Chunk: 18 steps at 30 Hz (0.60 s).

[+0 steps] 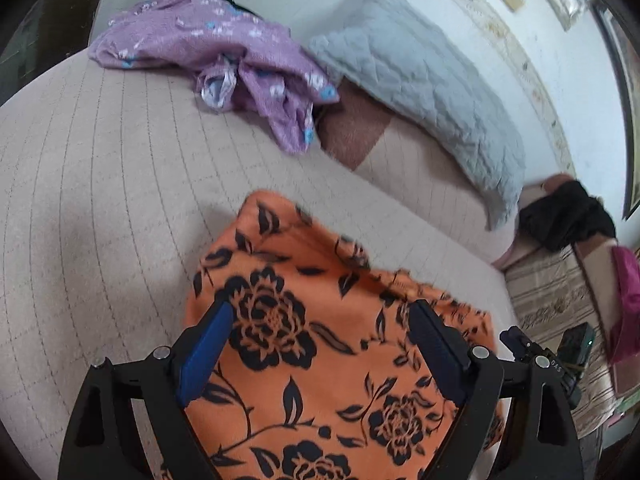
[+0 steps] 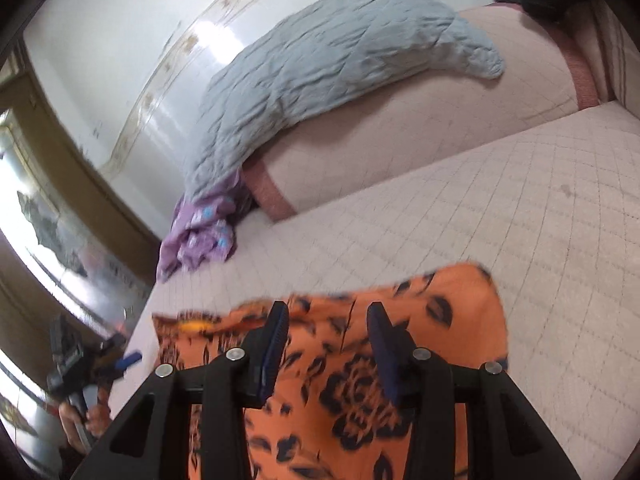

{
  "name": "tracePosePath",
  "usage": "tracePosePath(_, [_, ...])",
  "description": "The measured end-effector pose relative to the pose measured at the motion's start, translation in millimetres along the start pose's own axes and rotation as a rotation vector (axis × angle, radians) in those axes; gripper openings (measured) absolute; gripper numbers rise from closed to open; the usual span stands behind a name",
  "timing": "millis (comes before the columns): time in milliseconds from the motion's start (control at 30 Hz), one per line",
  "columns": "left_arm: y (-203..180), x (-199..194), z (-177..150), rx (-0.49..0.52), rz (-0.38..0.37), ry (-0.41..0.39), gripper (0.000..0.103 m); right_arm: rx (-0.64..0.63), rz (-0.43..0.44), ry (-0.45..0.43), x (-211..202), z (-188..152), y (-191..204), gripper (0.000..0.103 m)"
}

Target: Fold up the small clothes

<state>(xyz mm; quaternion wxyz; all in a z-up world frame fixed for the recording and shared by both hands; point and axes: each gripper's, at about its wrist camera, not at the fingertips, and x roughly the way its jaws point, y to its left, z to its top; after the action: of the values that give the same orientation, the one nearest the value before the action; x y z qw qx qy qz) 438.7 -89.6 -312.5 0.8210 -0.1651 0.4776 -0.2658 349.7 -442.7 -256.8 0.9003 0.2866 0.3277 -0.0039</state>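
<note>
Left gripper (image 1: 320,344) tilted down, jaws wide, gripping nothing, above orange floral garment (image 1: 304,360) at lower centre. Right gripper (image 2: 328,344) half-open, empty; garment's near edge cut off, blurred.

A home bedroom. Quilted beige bed (image 1: 100,184), grey quilted pillow (image 1: 420,80), crumpled purple floral garment (image 1: 208,36). Framed pictures (image 2: 44,216) along the white wall.

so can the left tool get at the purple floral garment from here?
Probably yes: the left tool is open over the orange floral cloth, with bare mattress between it and the purple floral garment.
</note>
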Motion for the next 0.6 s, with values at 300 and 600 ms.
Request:
tracePosePath(300, [-1.8, 14.1, -11.4, 0.074, 0.330, 0.055, 0.090, -0.129, 0.046, 0.229, 75.3, -33.6, 71.6, 0.044])
tracePosePath(600, [15.5, 24.9, -19.8, 0.137, 0.448, 0.158, 0.090, -0.067, -0.001, 0.272, 190.2, -15.5, 114.3, 0.045])
